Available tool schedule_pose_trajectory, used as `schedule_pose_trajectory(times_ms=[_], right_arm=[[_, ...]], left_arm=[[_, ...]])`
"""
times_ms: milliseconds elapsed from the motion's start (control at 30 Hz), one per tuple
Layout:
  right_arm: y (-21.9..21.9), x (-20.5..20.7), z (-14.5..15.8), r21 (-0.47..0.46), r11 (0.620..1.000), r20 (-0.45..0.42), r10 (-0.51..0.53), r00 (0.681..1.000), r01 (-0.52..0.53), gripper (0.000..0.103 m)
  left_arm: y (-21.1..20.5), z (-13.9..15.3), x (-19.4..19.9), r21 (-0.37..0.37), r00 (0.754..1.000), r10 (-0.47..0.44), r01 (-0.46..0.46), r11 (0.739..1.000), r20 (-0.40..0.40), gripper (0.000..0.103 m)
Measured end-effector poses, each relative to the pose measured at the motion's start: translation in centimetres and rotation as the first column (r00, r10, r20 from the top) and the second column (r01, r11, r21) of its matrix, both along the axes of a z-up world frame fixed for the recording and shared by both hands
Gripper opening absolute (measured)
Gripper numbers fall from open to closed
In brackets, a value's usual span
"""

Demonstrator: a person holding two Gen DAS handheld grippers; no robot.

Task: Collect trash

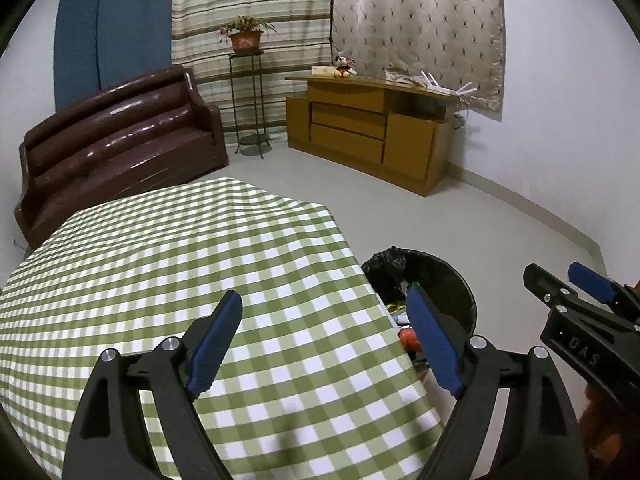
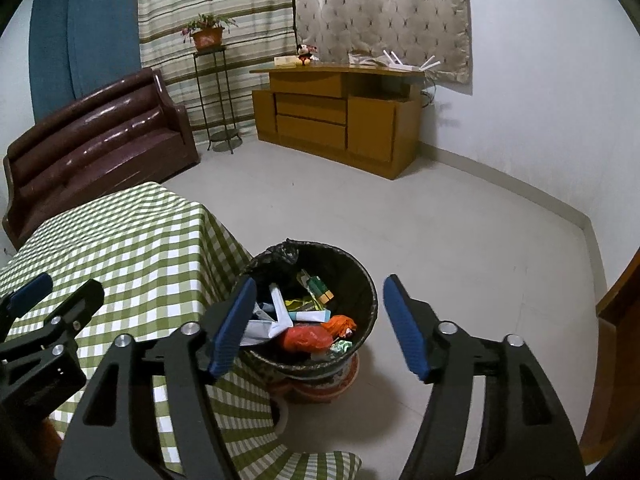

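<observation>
Right now my right tool (image 2: 320, 320) hangs with its blue pads spread wide and nothing between them, directly above the black bin (image 2: 366, 280) at lower centre of its frame. My left tool (image 1: 332, 336) is likewise apart and empty over the checked counter (image 1: 160, 260). The trash (image 2: 304, 336), paper and orange wrappers, already lies inside the bin. I judge the drop finished; I would lift straight up, avoiding the liner's rim, then scan the counter for leftovers.
</observation>
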State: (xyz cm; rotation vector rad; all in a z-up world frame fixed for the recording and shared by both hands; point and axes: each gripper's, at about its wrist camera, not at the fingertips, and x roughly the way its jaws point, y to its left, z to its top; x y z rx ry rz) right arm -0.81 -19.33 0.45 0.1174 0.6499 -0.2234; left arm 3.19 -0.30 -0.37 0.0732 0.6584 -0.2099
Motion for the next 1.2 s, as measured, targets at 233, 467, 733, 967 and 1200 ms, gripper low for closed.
schedule_pose_trajectory(times_ms=[233, 467, 733, 967, 1200], right_arm=[[0.5, -1.5, 1.1, -0.024, 1.000, 0.032, 0.001, 0.999, 0.000, 0.067], [0.9, -2.2, 1.7, -0.037, 0.999, 0.052, 0.007, 0.999, -0.005, 0.068], [1.1, -2.3, 1.7, -0.037, 0.999, 0.052, 0.010, 0.999, -0.008, 0.068], [1.2, -2.3, 1.6, -0.038, 0.999, 0.051, 0.010, 0.999, -0.008, 0.068], [1.2, -2.3, 1.6, -0.038, 0.999, 0.051, 0.009, 0.999, -0.007, 0.068]], left_arm=[[0.9, 0.7, -1.3, -0.010, 1.000, 0.015, -0.014, 1.000, 0.018, 0.082], [1.4, 1.1, -1.9, -0.020, 0.999, 0.022, -0.021, 1.000, 0.033, 0.083], [1.6, 1.1, -2.1, -0.024, 0.999, 0.023, -0.022, 0.999, 0.033, 0.083], [1.6, 1.1, -2.1, -0.025, 0.999, 0.024, -0.023, 0.999, 0.033, 0.083], [1.7, 1.2, -2.3, -0.024, 0.999, 0.026, -0.025, 0.999, 0.033, 0.083]])
